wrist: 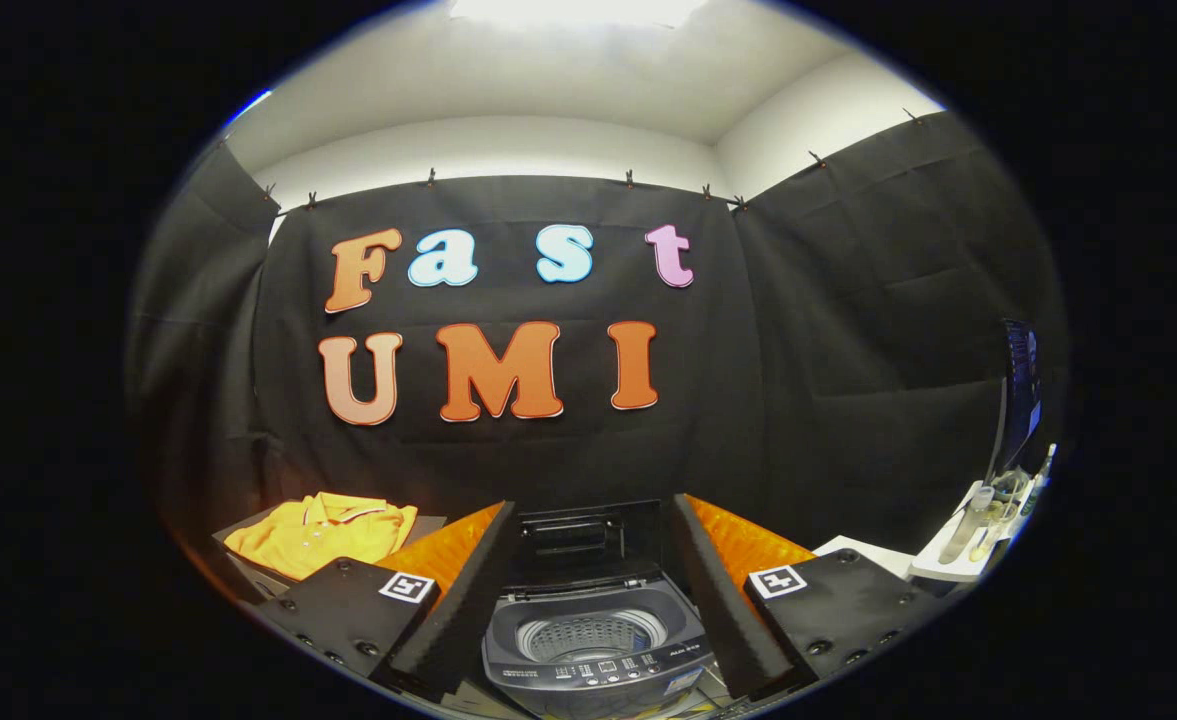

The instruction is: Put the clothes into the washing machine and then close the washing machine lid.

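A small top-loading washing machine [588, 650] sits straight ahead between my two fingers, its lid [588, 540] raised upright at the back and its ribbed drum [591, 633] exposed with nothing visible inside. A folded yellow polo shirt [320, 533] lies on a dark surface to the left, beyond my left finger [458, 590]. My gripper [588, 585] is open, fingers spread wide on either side of the washer, holding nothing.
A white shelf [958, 565] with bottles and a monitor [1020, 400] above it stand at the right. Black cloth walls close the booth behind and at both sides. A white surface [863, 550] lies beyond the right finger.
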A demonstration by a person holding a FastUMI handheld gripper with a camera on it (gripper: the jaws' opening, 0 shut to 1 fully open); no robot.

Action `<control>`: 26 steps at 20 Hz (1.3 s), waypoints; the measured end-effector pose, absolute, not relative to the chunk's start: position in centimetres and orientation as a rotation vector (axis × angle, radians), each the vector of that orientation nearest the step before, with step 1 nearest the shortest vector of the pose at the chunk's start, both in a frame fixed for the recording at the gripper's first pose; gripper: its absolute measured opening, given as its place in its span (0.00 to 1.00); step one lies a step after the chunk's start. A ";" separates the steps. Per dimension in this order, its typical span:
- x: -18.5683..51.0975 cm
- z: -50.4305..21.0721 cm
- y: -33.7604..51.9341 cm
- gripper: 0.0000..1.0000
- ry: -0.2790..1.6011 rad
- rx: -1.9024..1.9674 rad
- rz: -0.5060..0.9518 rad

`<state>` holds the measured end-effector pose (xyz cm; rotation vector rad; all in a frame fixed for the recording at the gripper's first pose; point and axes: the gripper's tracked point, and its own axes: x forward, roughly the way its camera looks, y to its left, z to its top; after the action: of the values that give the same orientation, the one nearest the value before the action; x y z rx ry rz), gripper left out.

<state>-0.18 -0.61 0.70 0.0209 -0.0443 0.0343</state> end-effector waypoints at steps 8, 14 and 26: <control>0.3 1.6 -2.1 0.98 -0.077 0.053 -0.025; -0.3 -0.1 -0.3 0.98 -0.022 0.032 0.020; -0.5 -0.1 2.9 0.99 -0.027 0.026 0.022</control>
<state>-0.51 2.85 -0.08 0.0256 -0.0269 0.0224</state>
